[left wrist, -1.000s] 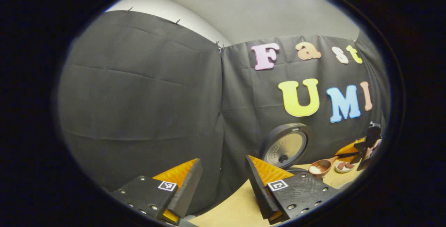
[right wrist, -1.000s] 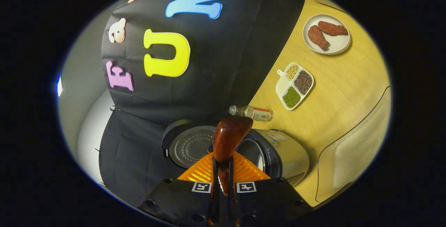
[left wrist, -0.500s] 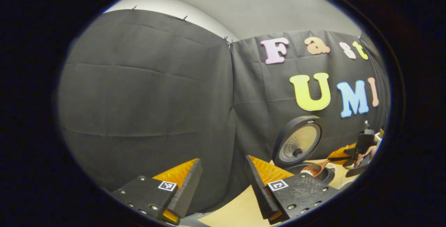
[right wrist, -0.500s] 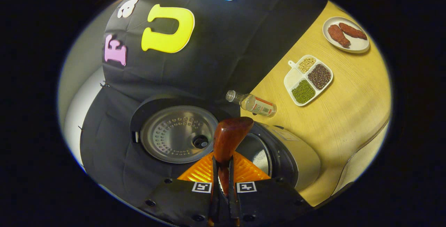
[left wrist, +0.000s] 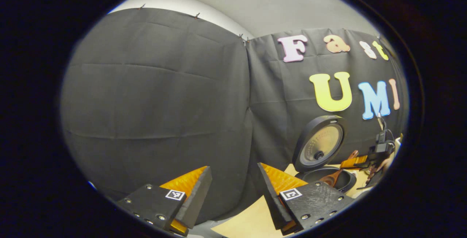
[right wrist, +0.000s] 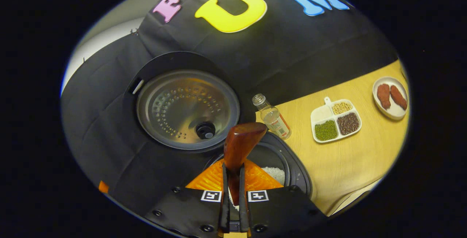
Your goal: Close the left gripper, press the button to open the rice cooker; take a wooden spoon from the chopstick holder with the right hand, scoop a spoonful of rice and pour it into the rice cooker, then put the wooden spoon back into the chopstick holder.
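Black cloth walls close off the booth behind a pale wooden worktop, where a dark round rice cooker stands with its metal-lined lid swung fully up. The right claw is pressed together on the handle of the brown wooden spoon, both fingers pinching it. Over the last second that claw has travelled from beside the cooker to directly above its open pot, and the spoon has rolled over: a second ago the left gripper view showed the bowl upright and heaped with white grains, while now the bowl dips into the mouth of the pot. A small white heap of rice lies on the pot's floor just beside the spoon, so the pour is judged done or all but done. What remains is carrying the spoon back to the chopstick holder.

The left claw stays spread wide and holds nothing, hanging well apart from the cooker on its left; its view has swung slightly toward the cooker.

Further along the worktop sit a small clear bottle, a white divided dish of beans and grains and a white plate with two reddish-brown pieces, all untouched.
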Motion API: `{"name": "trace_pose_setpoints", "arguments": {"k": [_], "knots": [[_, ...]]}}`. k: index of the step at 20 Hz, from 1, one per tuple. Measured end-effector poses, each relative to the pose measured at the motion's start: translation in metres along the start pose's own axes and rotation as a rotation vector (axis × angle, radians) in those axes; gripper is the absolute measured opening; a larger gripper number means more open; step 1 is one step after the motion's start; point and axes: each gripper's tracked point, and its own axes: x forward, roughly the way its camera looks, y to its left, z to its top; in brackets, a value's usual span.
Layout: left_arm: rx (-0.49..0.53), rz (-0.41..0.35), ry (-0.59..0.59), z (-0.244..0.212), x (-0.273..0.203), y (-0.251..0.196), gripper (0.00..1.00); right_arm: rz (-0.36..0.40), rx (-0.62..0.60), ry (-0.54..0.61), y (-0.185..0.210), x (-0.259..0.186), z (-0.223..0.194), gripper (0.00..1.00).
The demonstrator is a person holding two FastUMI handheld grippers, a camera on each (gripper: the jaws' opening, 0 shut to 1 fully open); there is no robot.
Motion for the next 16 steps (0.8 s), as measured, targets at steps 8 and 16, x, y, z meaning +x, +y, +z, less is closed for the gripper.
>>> {"name": "trace_pose_setpoints", "arguments": {"k": [8, 16], "knots": [[-0.004, 0.003, 0.004, 0.001, 0.0, -0.002, 0.77, -0.042, -0.383, -0.034, 0.011, -0.005, 0.005, 0.12], [-0.015, 0.007, 0.0, 0.001, 0.0, 0.0, 0.79, -0.072, -0.786, -0.116, 0.035, -0.015, 0.014, 0.12]]}}
